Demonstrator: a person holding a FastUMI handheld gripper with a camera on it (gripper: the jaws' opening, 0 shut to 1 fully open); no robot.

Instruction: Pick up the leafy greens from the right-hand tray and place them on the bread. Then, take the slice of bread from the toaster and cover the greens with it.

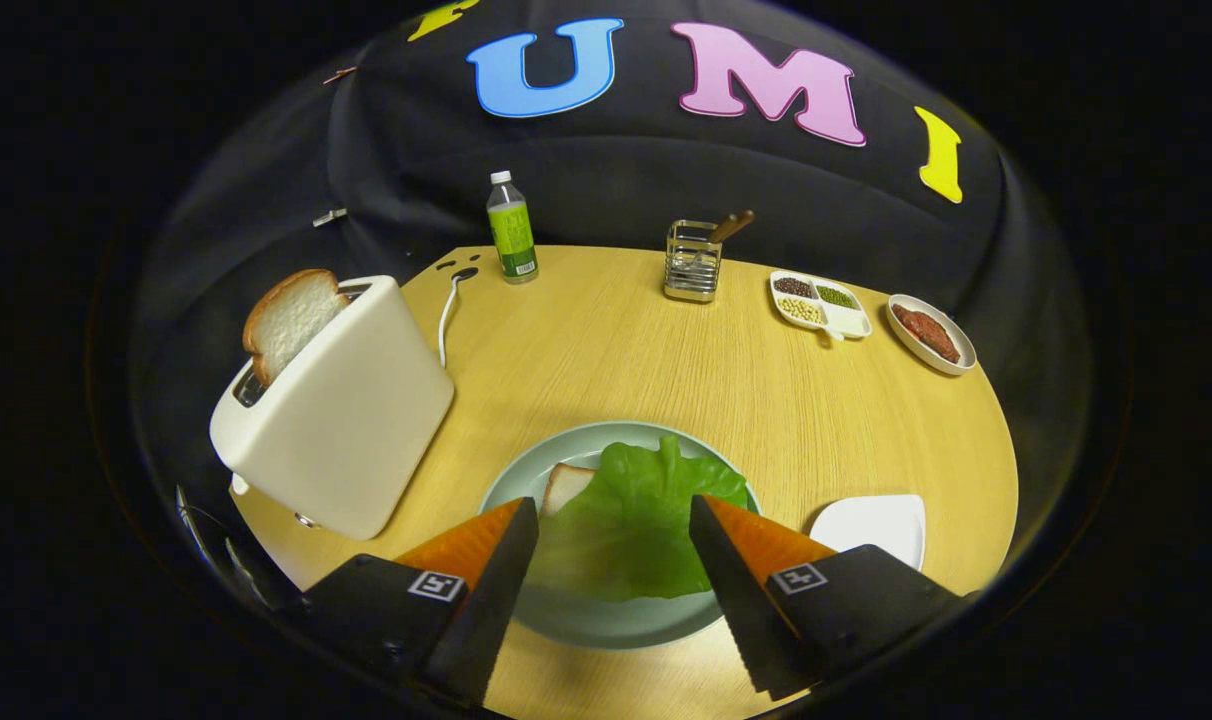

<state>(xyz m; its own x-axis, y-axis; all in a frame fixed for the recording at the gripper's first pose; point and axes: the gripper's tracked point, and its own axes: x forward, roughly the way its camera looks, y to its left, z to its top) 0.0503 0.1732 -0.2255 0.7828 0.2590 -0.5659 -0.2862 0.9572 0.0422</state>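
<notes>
Gripper (614, 525) wide open, fingers spread to either side of the leafy greens (631, 525), holding nothing; can't tell if the tips touch the leaf or hang above it. Greens lie flat on the plate (576, 620), draped over the bread (564, 487) with one pale corner poking out beside the left finger. Leaf's long axis runs away from the gripper, its narrow ruffled end pointing toward the far side of the table (666, 360). Second bread slice (288, 322) stands upright in the slot of the white toaster (338, 410), left of the plate, tilted slightly left. Empty white tray (871, 528) just right of the plate. Far side: green-labelled bottle (511, 227), label print too small to read; wire utensil holder (693, 262); divided dish of beans (819, 303); small oval dish with something red (931, 333). Square marker tags on both fingers.
</notes>
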